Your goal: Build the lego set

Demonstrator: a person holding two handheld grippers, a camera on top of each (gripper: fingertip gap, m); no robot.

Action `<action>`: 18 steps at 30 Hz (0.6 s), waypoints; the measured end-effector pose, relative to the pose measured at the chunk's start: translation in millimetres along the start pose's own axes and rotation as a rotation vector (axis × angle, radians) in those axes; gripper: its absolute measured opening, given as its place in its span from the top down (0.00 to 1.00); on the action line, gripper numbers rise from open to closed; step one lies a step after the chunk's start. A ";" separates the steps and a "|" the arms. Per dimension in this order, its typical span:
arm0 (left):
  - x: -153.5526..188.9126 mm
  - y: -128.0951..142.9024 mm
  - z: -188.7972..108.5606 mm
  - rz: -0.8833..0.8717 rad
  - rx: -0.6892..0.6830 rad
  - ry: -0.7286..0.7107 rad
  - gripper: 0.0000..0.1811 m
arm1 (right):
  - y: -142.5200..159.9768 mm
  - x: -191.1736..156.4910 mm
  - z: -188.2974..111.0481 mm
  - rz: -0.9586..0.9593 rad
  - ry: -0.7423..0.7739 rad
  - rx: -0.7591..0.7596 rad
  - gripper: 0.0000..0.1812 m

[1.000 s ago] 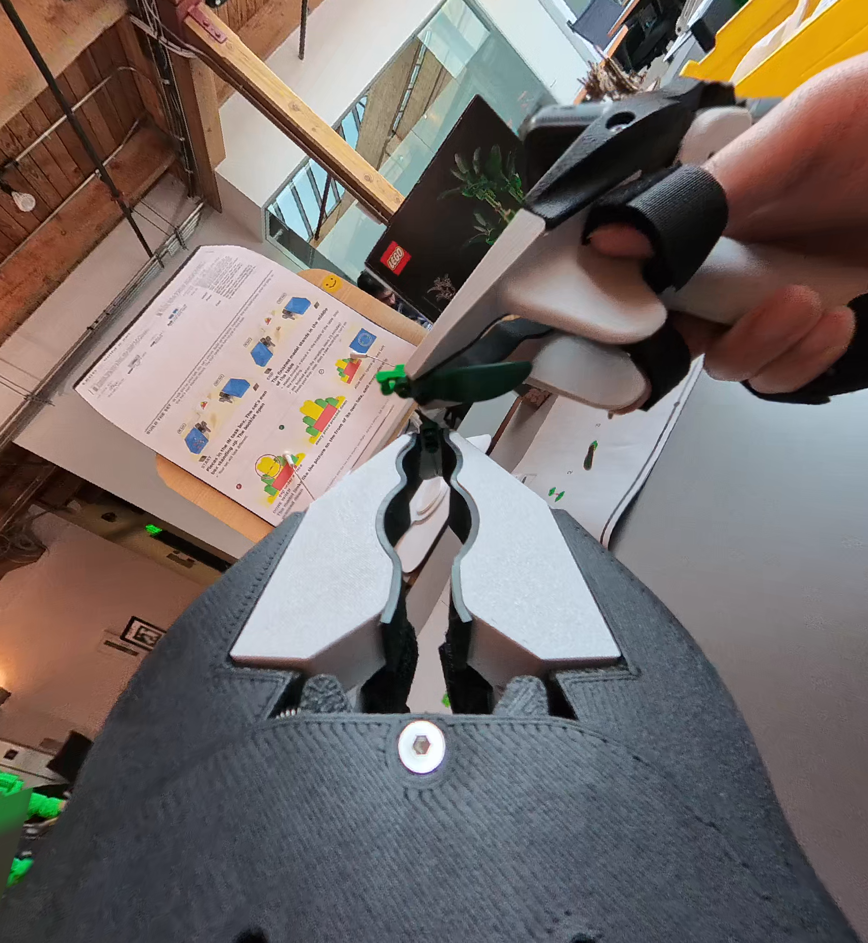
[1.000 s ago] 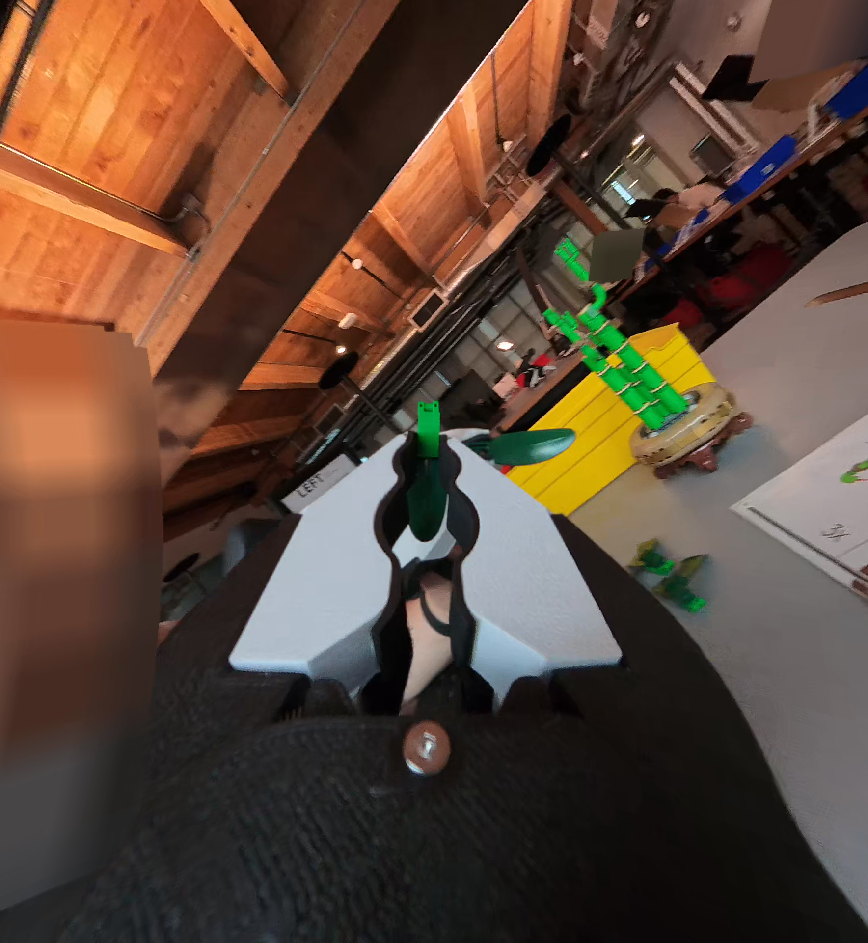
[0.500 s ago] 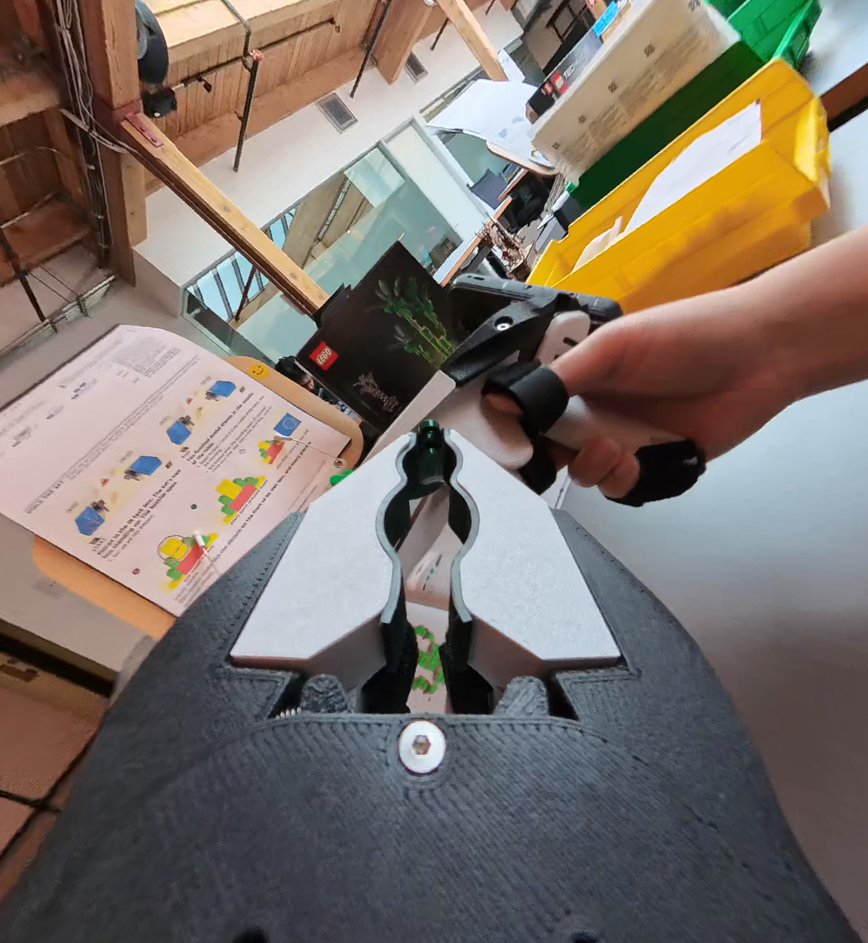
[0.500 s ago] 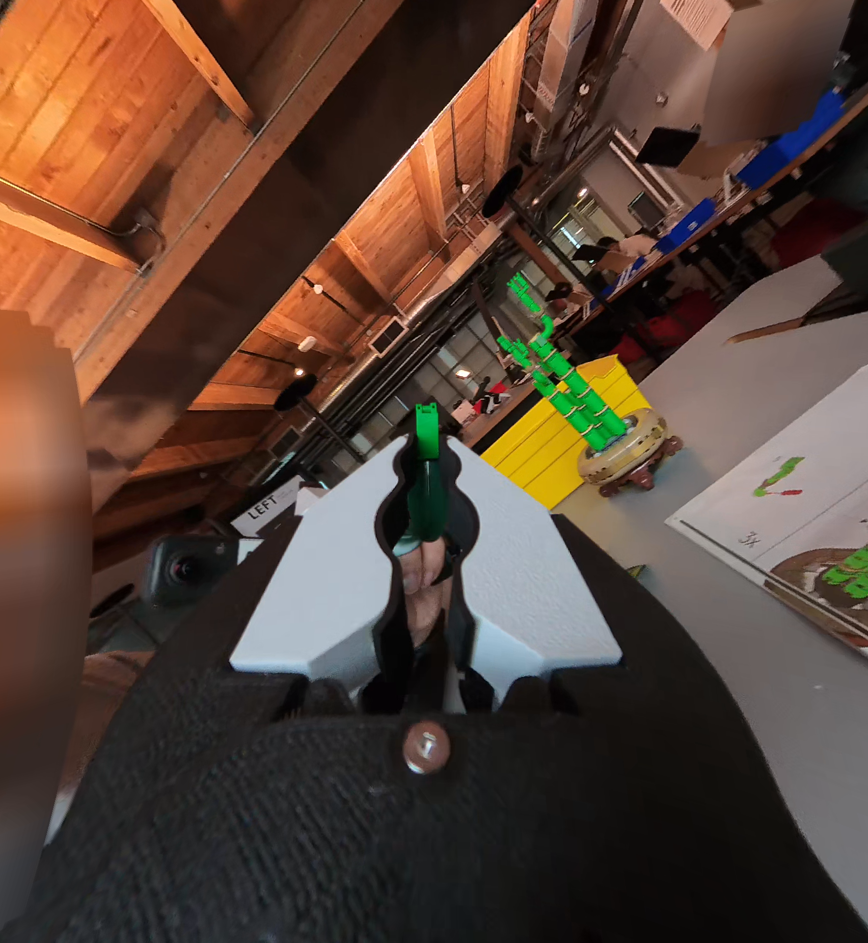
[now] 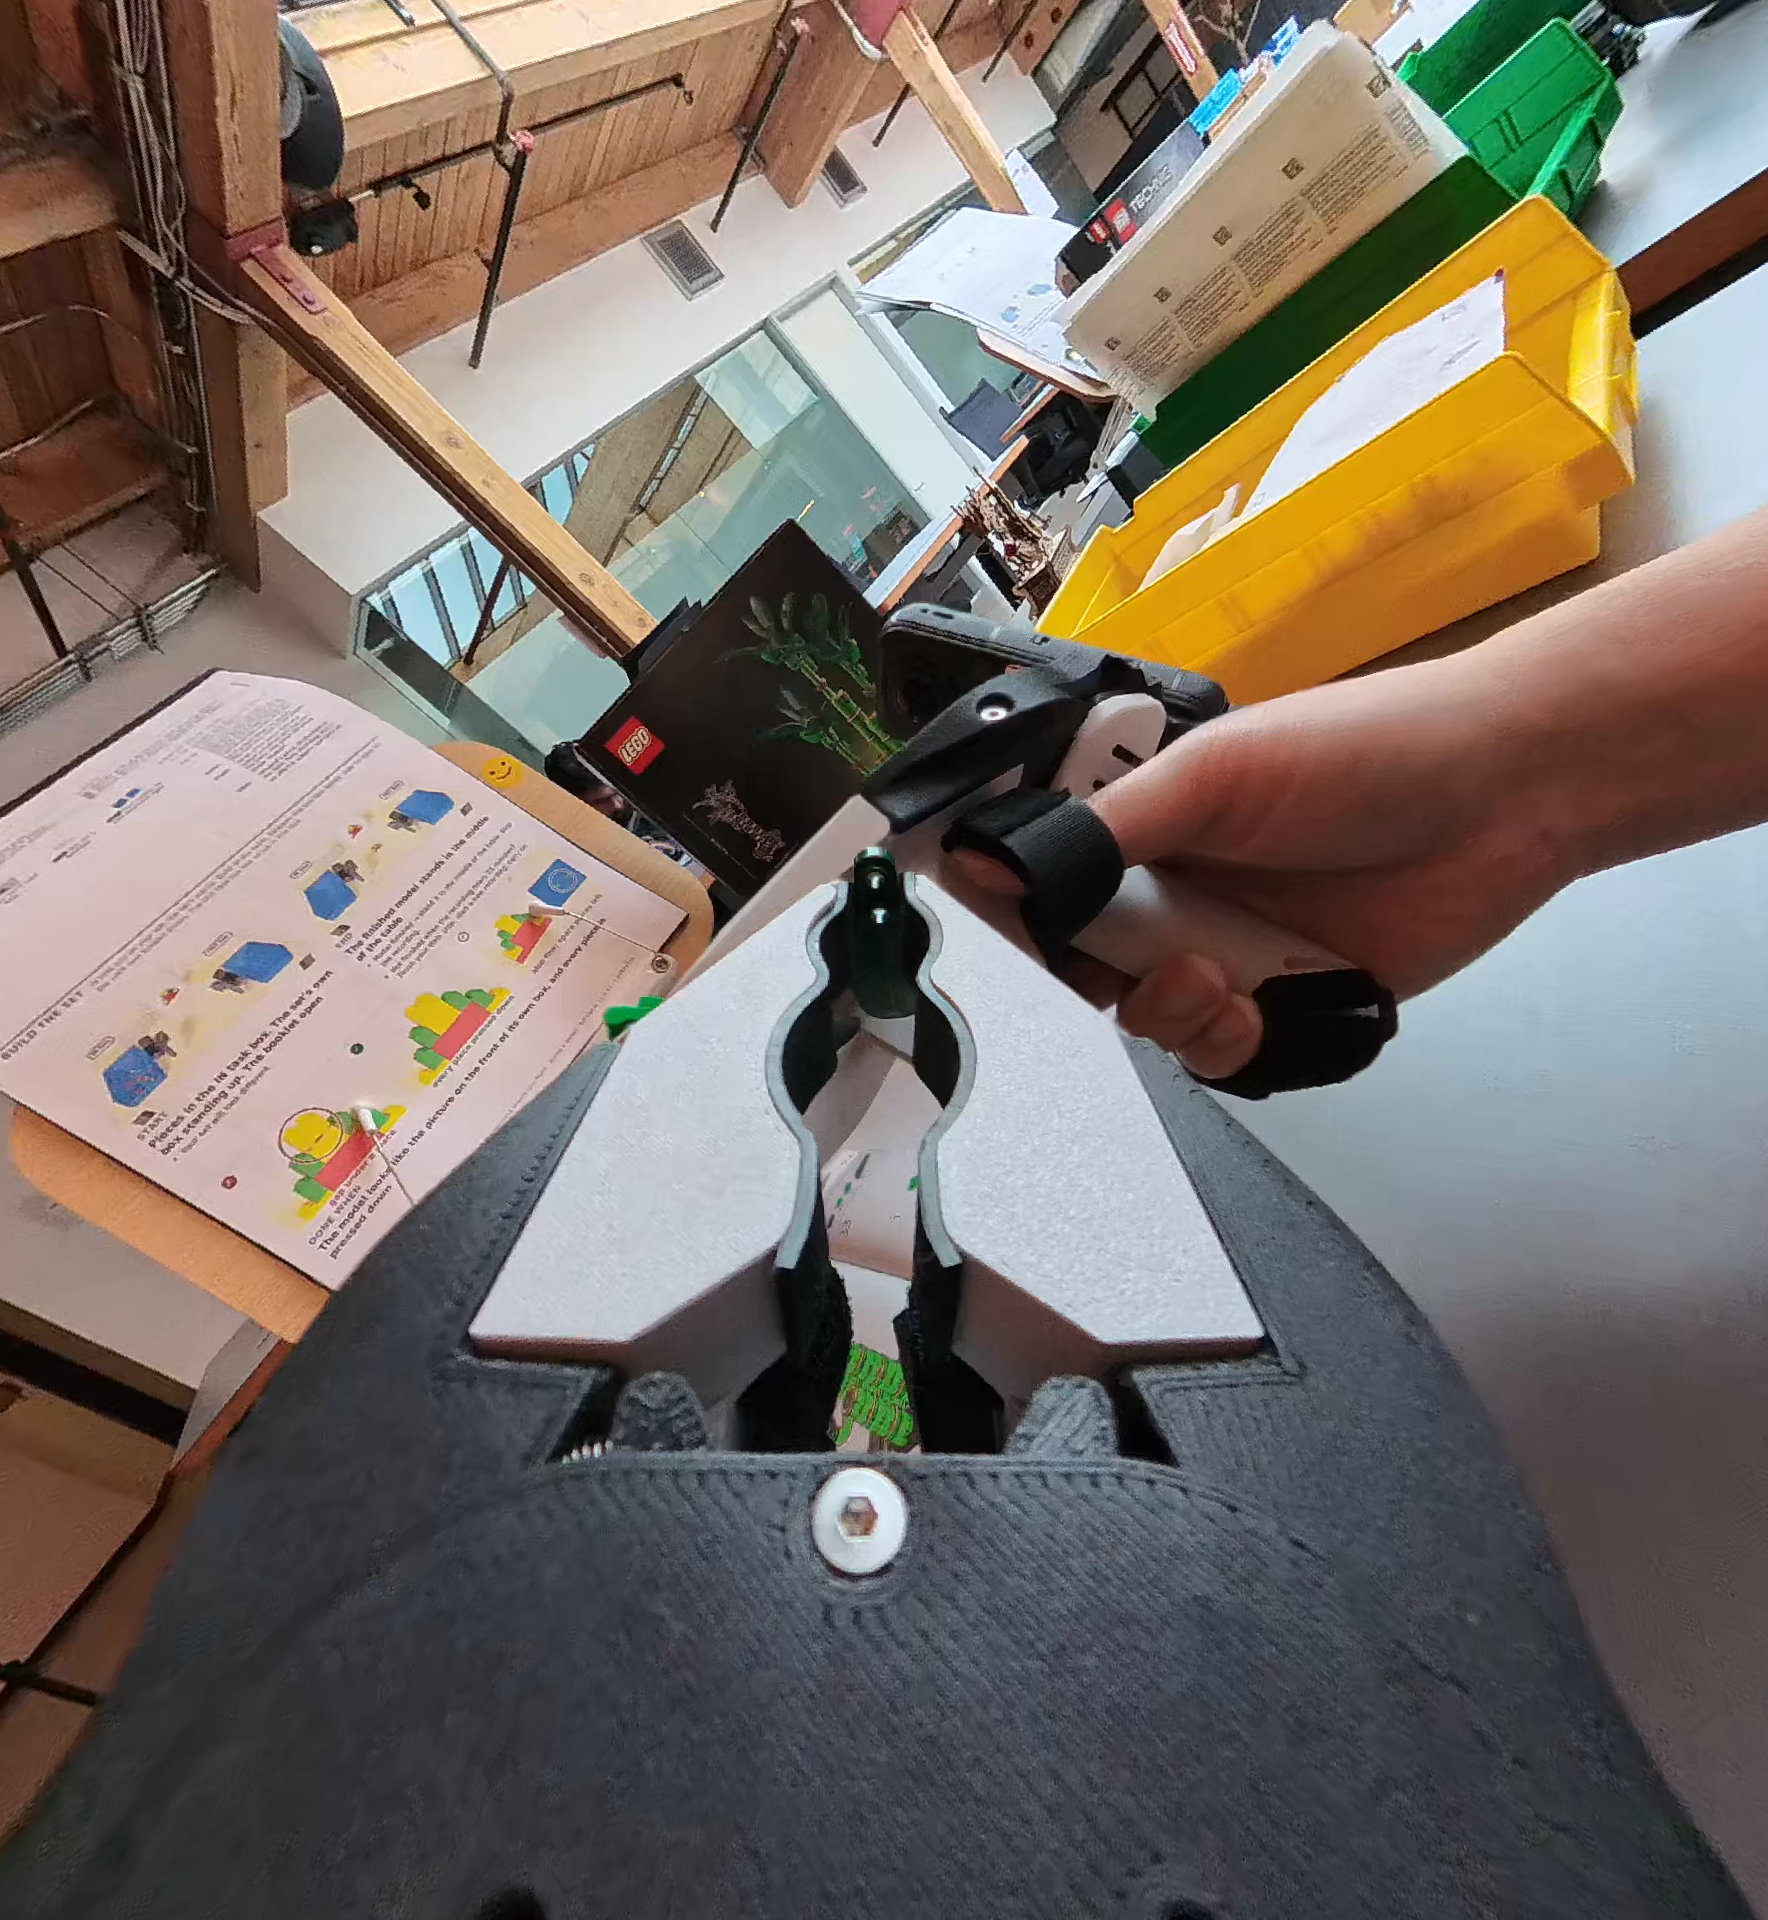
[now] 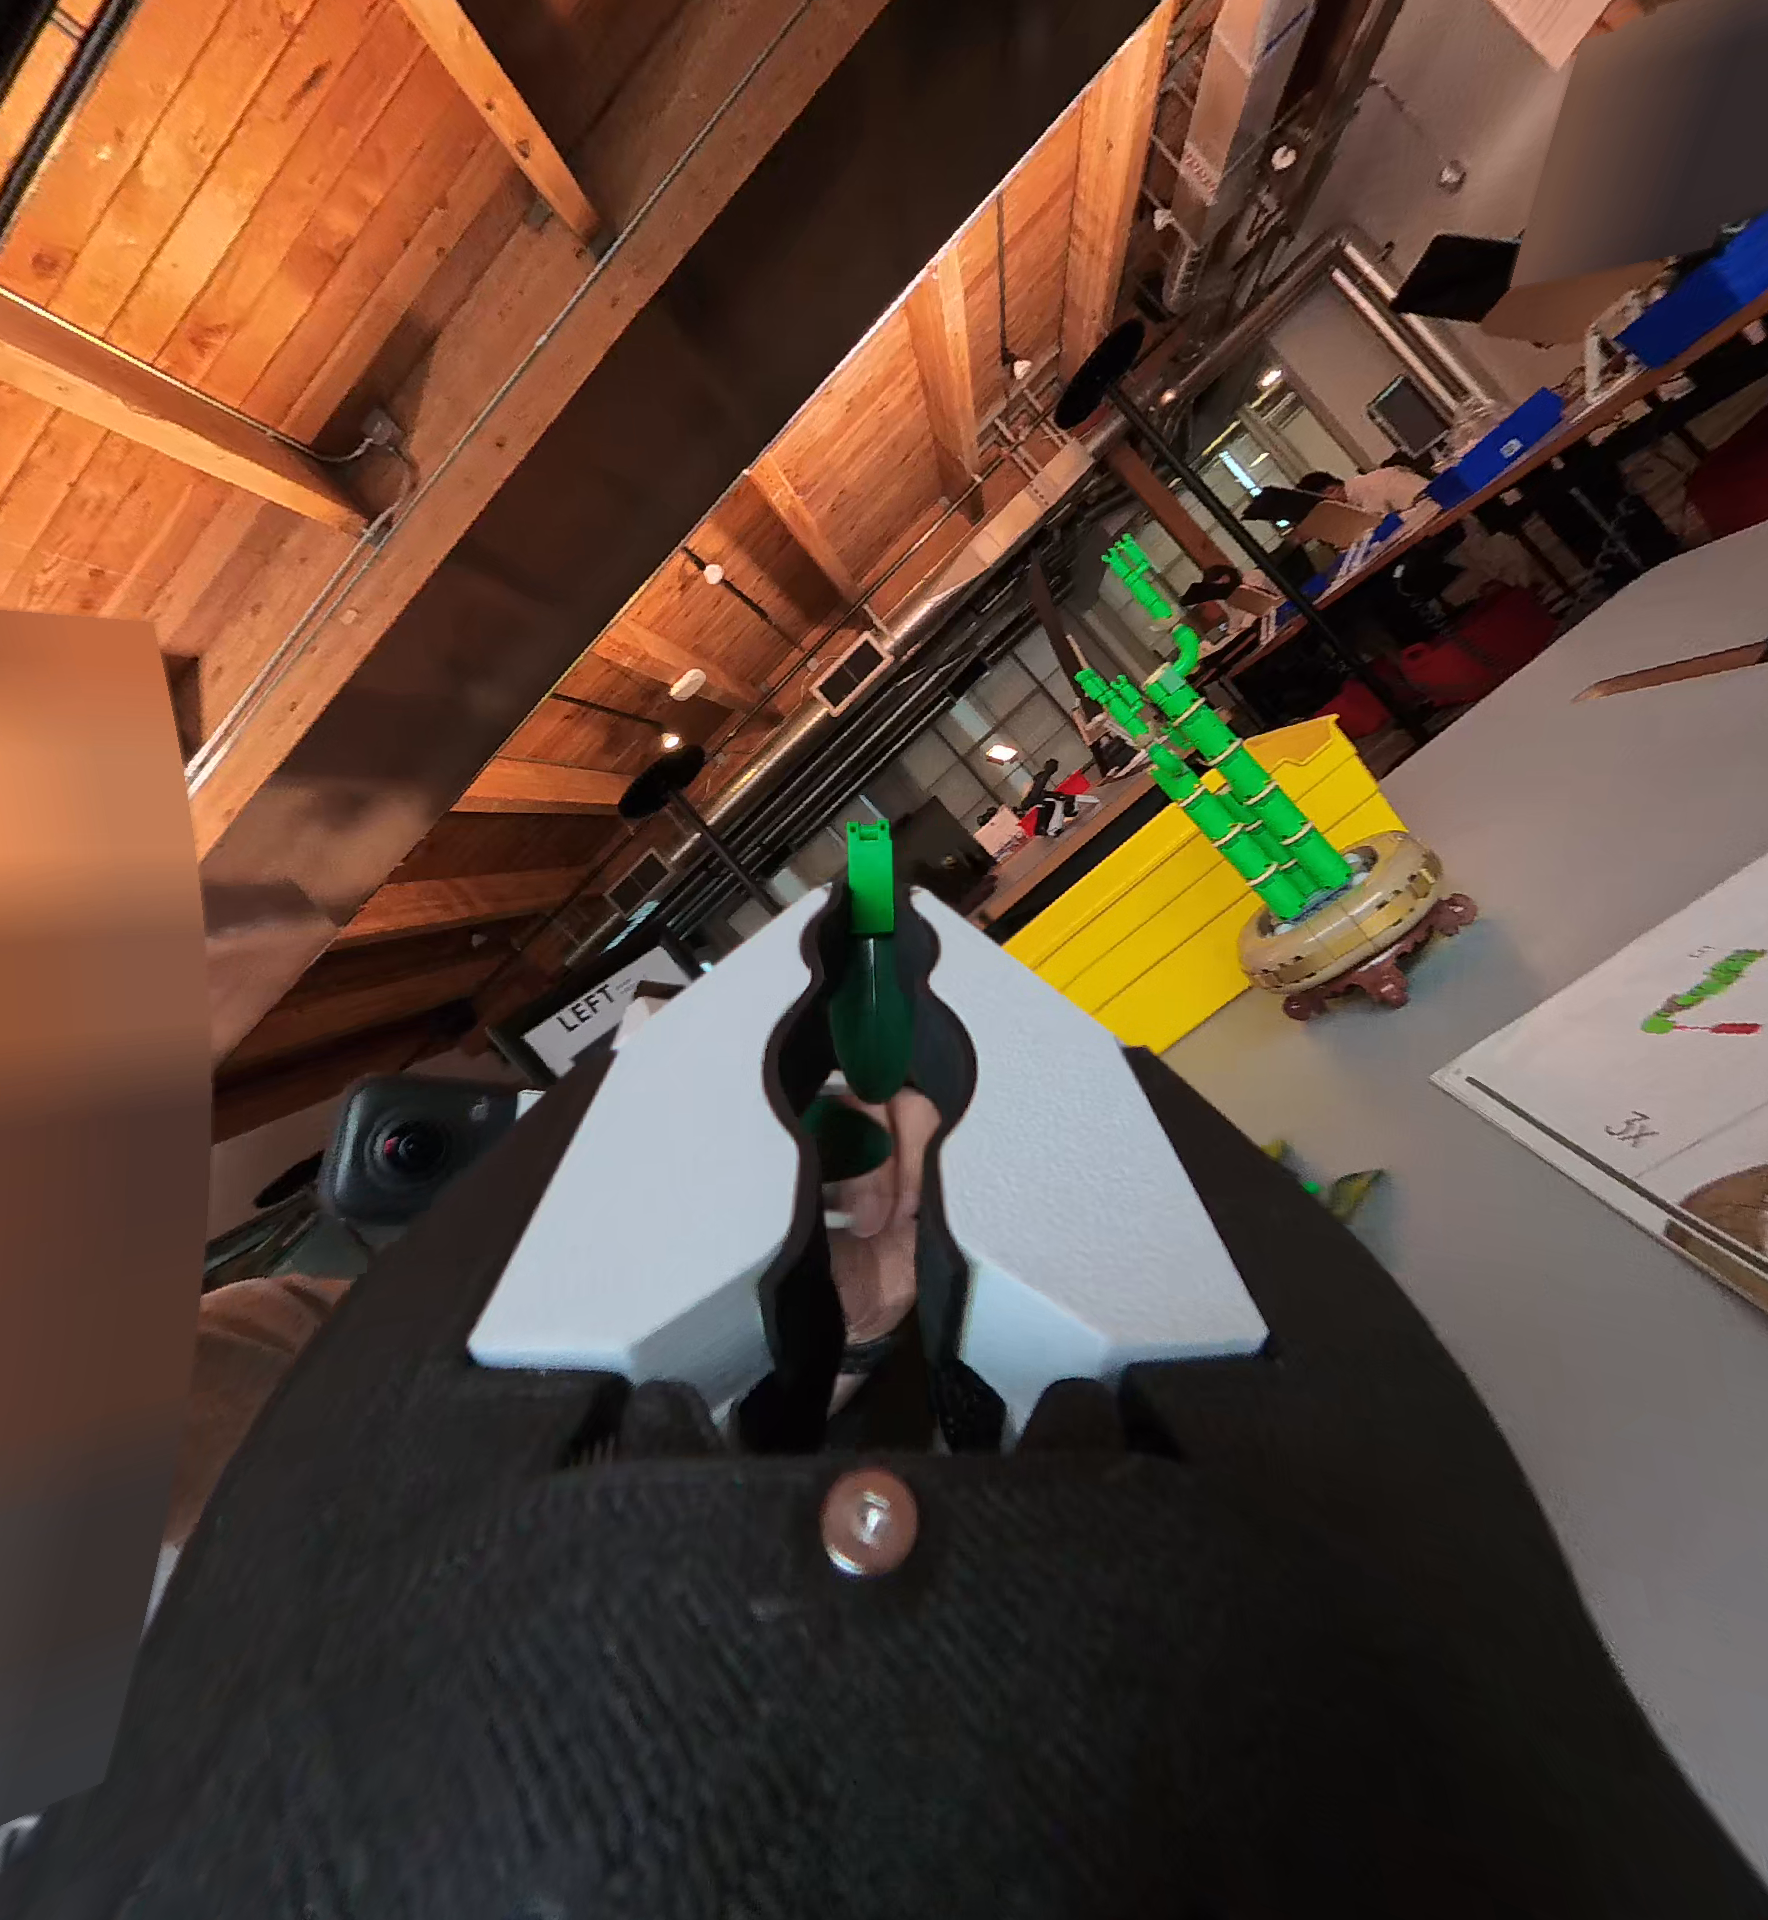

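Left gripper (image 5: 875, 894) pinching dark green leaf piece (image 5: 878, 961); right gripper (image 6: 872, 894) clamping bright green stem piece (image 6: 869, 873), both raised above table (image 6: 1545, 1351).

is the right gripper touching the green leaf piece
Touching. The right wrist view shows the right gripper closed on the green leaf piece, both fingers pressed against its sides, with its bright green stem poking out past the tips.

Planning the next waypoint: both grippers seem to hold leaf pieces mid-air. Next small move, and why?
Probably bring the two pieces together and align them. The left gripper is shut on a dark green piece, the right gripper on a bright green clip with leaf; the bamboo model stands apart on the table.
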State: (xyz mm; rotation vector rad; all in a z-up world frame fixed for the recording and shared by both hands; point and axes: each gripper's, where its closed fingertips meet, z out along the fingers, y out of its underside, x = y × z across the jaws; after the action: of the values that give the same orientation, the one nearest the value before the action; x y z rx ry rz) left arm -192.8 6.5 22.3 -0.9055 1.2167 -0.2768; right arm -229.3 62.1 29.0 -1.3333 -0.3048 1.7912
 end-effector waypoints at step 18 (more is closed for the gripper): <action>-17.4 14.3 -1.5 0.073 -0.083 -0.080 0.97 | -10.6 0.8 -10.8 0.008 -0.019 0.011 0.97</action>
State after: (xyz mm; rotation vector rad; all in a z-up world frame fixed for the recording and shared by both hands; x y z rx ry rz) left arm -204.3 25.9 23.8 -0.9332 1.1920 -0.1308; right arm -214.8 66.0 30.9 -1.3122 -0.2993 1.8105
